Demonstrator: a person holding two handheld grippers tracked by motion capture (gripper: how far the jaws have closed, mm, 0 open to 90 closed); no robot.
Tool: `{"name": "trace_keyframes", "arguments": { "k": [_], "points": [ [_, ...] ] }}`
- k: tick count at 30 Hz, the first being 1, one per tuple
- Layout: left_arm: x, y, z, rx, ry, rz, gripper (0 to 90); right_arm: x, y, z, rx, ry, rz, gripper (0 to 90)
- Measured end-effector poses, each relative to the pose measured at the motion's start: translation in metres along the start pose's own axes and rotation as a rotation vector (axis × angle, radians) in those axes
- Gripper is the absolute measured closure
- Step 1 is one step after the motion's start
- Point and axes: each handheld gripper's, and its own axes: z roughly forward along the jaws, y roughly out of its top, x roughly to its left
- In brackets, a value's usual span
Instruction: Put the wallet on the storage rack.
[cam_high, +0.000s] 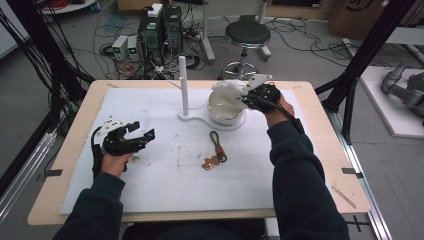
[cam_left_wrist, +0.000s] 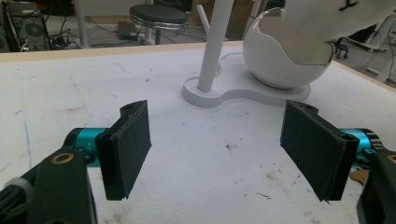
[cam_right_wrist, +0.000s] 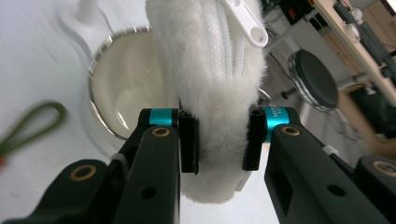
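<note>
White desk mat (cam_high: 150, 190): right gripper (cam_right_wrist: 218, 140) pinches a fluffy white pouch (cam_right_wrist: 210, 70) above the white bowl (cam_high: 225, 111) at 1 o'clock. Left gripper (cam_left_wrist: 217, 149) gapes wide, holding nothing.

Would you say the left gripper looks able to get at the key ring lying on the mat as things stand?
Probably yes: the left gripper is open and empty, and only bare mat lies between it and the key ring.

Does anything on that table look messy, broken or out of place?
Mostly the white mat: it is marked with brown stains and specks, seen close in the left gripper view. A keychain lies loose mid-mat. The bowl and the fluffy pouch in the right gripper look undamaged.
</note>
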Motion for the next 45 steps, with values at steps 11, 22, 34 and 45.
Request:
{"name": "trace_keyframes", "arguments": {
  "k": [11, 22, 34, 45],
  "points": [
    [-0.001, -0.001, 0.002, 0.008, -0.011, 0.000, 24.3, 0.023, 0.028, 0.045, 0.186, -0.003, -0.241, 74.4],
    [-0.001, -0.002, 0.002, 0.009, -0.013, -0.002, 24.3, 0.018, 0.027, 0.044, 0.209, -0.041, -0.253, 74.9],
    [-0.006, -0.002, 0.003, 0.004, -0.024, 0.010, 24.3, 0.032, 0.034, 0.053, 0.274, -0.063, -0.323, 75.8],
    [-0.007, -0.003, 0.004, 0.012, -0.028, 0.010, 24.3, 0.032, 0.019, 0.073, 0.122, 0.081, -0.096, 69.0]
  ]
}}
